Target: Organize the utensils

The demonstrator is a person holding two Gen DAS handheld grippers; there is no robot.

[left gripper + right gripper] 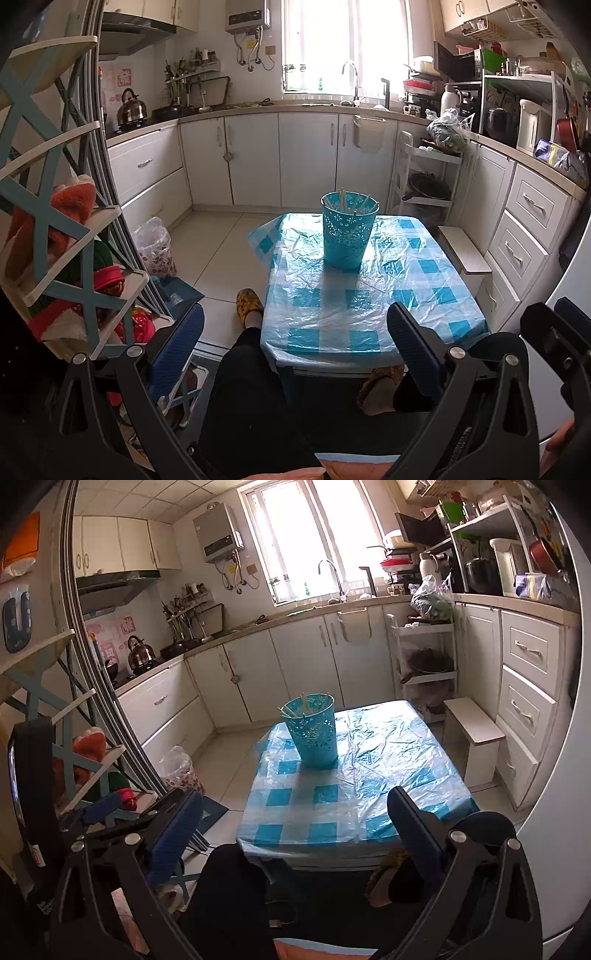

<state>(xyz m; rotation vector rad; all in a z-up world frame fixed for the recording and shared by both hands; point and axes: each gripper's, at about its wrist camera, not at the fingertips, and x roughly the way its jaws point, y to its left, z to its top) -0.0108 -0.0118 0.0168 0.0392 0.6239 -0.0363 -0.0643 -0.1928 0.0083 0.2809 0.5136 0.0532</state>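
Note:
A turquoise perforated holder [348, 230] [313, 732] stands upright on a small table [373, 317] [354, 812] covered with a blue-and-white checked plastic cloth. Several pale chopsticks [354, 202] [303, 703] stick up inside it. My left gripper [295, 325] hovers low, short of the table's near edge, open with nothing between its blue pads. My right gripper [295, 808] is likewise held back from the near edge, open and holding nothing. In the right wrist view the left gripper's body [110, 812] shows at the lower left.
A person's dark-trousered legs [243, 387] and patterned slippers [249, 302] lie under the near table edge. A shelf rack [55, 229] stands left, a white step stool [465, 254] and drawers [524, 236] right. A bagged bin [155, 247] sits on the floor.

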